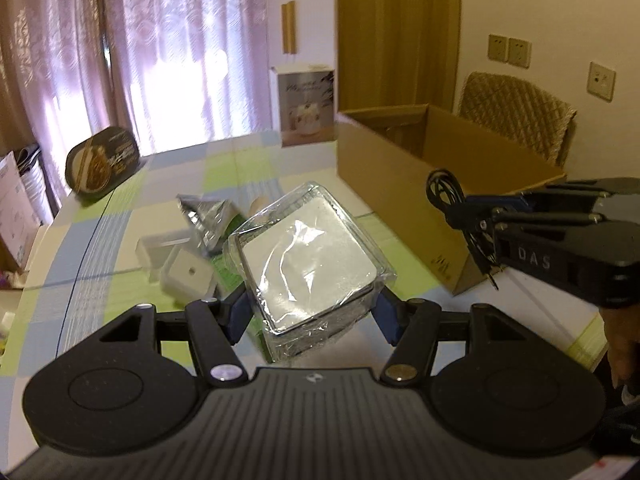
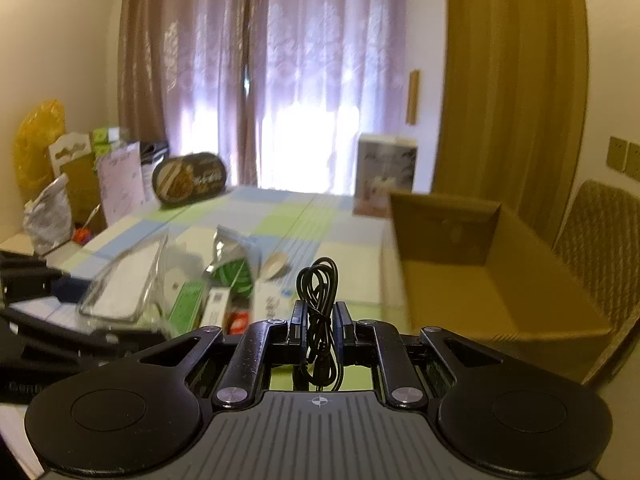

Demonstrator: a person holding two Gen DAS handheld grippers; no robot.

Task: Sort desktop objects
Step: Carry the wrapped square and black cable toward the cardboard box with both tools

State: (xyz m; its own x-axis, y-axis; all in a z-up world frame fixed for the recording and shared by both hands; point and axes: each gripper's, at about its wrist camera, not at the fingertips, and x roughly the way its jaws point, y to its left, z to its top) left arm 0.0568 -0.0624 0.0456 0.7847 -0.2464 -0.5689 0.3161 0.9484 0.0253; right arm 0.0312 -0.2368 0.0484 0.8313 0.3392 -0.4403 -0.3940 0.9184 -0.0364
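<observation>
Behind the checked worktop (image 1: 120, 200) an open cardboard box (image 1: 400, 184) is seen. A wrapped white tray (image 1: 310, 258) is pinched by the left tongs (image 1: 314, 316), a coiled black cable (image 2: 318, 312) by the right tongs (image 2: 320, 326); each should be lowered inside before release.

Backlit window (image 2: 308, 148) glare — blur, fisheye warp.
</observation>
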